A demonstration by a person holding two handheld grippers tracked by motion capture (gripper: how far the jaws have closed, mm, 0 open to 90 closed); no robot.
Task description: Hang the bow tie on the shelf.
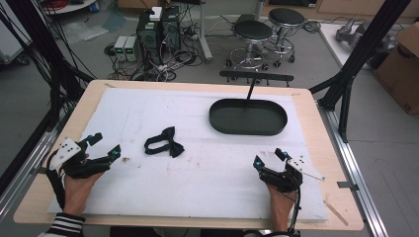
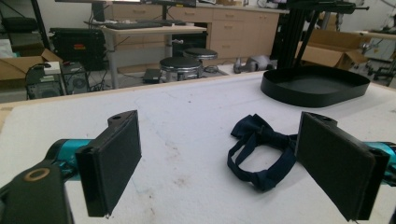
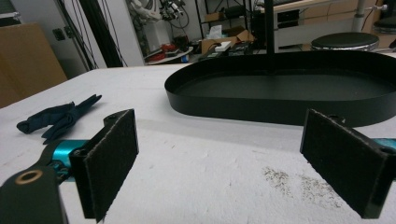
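Your left gripper (image 1: 105,144) rests low at the table's left edge, its jaws spread wide with nothing between them. Your right gripper (image 1: 270,158) sits near the right front, jaws just as wide and empty. The dark navy bow tie (image 1: 164,142) lies on the white mat (image 1: 197,187) between them, nearer your left one, its strap seemingly looped. The black oval tray (image 1: 248,117) stands farther back, well apart from it.
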